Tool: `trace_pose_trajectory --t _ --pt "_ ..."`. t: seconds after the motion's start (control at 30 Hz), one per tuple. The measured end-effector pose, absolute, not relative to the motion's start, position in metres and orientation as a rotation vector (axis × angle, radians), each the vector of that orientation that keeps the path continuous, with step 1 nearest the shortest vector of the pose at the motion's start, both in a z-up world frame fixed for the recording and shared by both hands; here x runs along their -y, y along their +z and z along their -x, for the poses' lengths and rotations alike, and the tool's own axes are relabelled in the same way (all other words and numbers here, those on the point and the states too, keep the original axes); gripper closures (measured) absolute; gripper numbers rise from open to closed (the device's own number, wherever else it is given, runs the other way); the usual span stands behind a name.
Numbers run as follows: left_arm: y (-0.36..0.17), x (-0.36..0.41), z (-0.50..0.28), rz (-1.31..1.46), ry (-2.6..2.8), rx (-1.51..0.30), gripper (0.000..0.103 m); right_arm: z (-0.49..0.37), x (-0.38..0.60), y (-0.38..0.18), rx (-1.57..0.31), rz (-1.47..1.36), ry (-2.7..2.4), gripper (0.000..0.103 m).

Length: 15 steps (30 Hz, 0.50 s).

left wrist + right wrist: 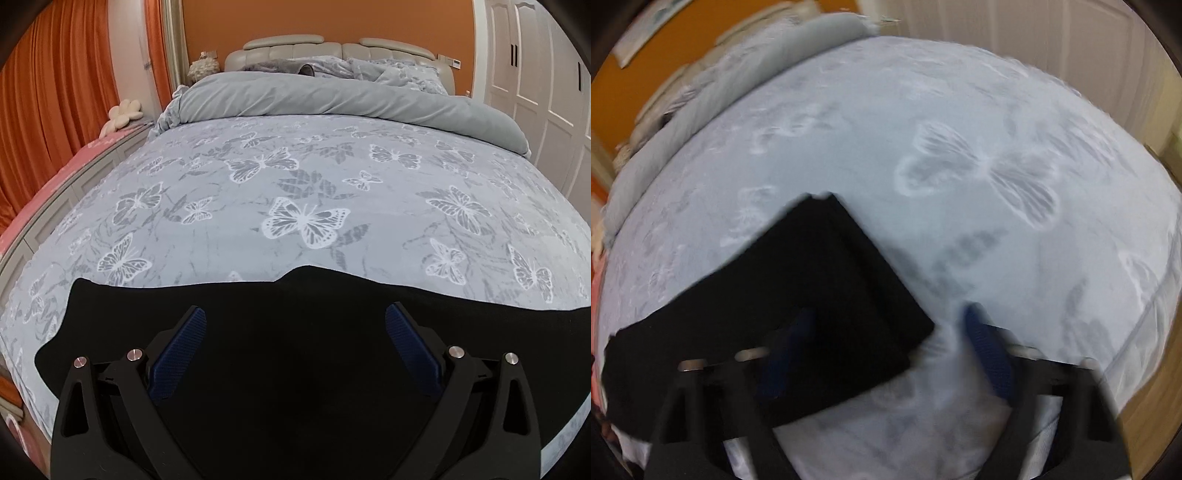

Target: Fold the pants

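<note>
Black pants (295, 350) lie flat across the near edge of a bed (295, 184) with a grey butterfly-print cover. My left gripper (295, 321) is open above the pants, its blue pads (192, 332) wide apart, holding nothing. In the blurred right wrist view the pants (812, 277) end in a squared edge pointing up the bed. My right gripper (886, 325) is open at that end: its left finger is over the black cloth, its right finger (986, 343) over the bed cover.
A rolled grey duvet (332, 96) and pillows lie at the head of the bed by a padded headboard. Orange curtains (55, 110) and a pink-topped bench are on the left. White wardrobe doors (535, 74) stand on the right.
</note>
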<state>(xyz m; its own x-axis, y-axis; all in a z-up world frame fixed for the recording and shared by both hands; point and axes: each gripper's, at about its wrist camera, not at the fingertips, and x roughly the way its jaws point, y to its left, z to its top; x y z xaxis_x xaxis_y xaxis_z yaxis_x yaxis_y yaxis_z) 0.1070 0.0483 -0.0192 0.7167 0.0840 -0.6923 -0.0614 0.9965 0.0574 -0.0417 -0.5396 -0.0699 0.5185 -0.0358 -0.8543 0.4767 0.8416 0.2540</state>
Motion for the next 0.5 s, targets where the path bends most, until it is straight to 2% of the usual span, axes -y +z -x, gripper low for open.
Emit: trace_pose_trajectory --t 0.03,0.17,0.3,0.5 --pt "-0.018 -0.050 -0.106 -0.033 0.083 -0.762 0.007 0.042 0.540 -0.064 -0.956 -0.587 -0.274 0.084" --pt "-0.005 -0.070 -0.098 -0.006 0.114 -0.731 0.007 0.035 0.502 -0.012 -0.798 -0.564 -0.180 0.084" --pt "0.005 -0.101 -0.091 0.066 0.146 -0.721 0.007 0.011 0.423 0.039 -0.676 -0.551 0.070 0.084" --pt "0.017 -0.150 -0.077 0.149 0.203 -0.691 0.007 -0.043 0.265 0.058 -0.707 -0.434 0.426 0.084"
